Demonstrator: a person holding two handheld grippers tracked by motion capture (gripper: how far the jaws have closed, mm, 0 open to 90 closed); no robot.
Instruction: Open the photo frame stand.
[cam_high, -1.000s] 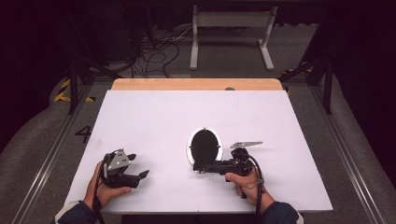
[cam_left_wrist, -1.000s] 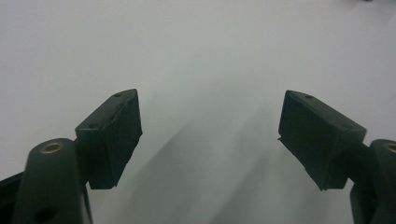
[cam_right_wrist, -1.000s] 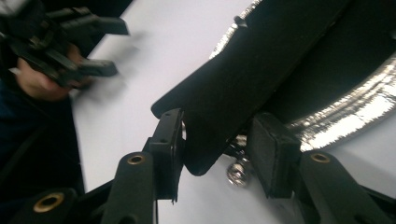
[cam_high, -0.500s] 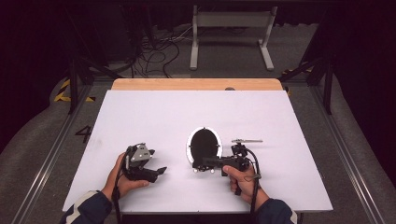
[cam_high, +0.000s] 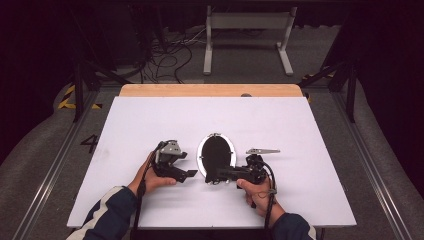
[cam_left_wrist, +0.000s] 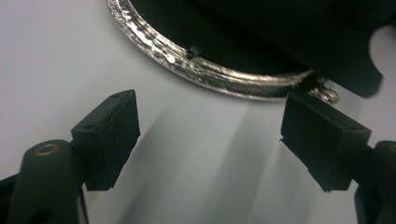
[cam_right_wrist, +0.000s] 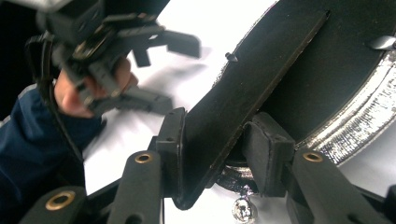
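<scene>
An oval frame (cam_high: 216, 156) with a silver rim lay face down near the table's (cam_high: 310, 130) middle, long axis running near to far. Its black back stand (cam_right_wrist: 243, 88) was clenched at the near end by the right gripper (cam_high: 220, 174), whose jaws had just been closing. The left gripper (cam_high: 187, 171), jaws released, was seen just left of the frame and pointed right at it.

The left gripper (cam_high: 185, 165) hangs with jaws wide apart; the right gripper (cam_high: 220, 173), jaws just closing, clamps a black flap (cam_right_wrist: 243, 84).
</scene>
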